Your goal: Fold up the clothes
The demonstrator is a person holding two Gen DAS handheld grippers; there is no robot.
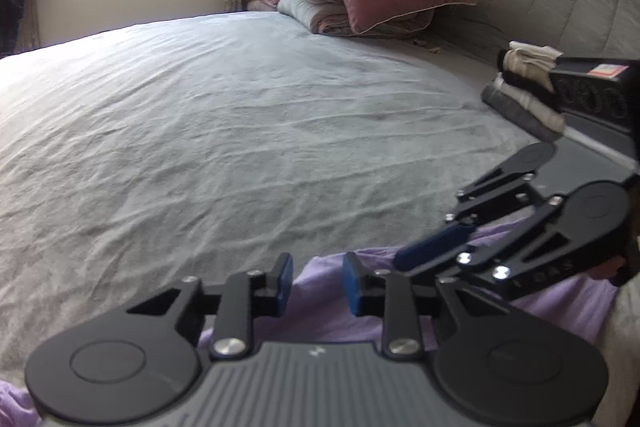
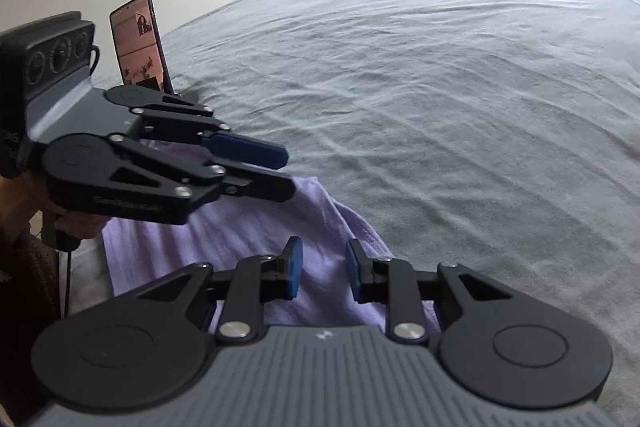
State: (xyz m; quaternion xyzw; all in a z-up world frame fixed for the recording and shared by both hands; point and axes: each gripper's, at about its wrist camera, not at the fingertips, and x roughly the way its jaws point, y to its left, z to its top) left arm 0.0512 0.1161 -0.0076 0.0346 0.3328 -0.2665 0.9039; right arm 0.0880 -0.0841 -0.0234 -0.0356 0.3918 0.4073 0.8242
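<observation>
Lay at the near edge of the bed [image 1: 224, 131], the lilac garment [image 2: 256, 243], with both claws released above it: left claw [image 1: 318, 283], right claw [image 2: 323, 269], neither pinching cloth. Best lowered onto two separate corners, clenched on one layer only, then drawn flat before folding.

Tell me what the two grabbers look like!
Both grippers, left and right, match: black linkage arms with silver screws, round black discs, ribbed grey bodies and blue pads. The left one has a black cable hanging from its handle.
</observation>
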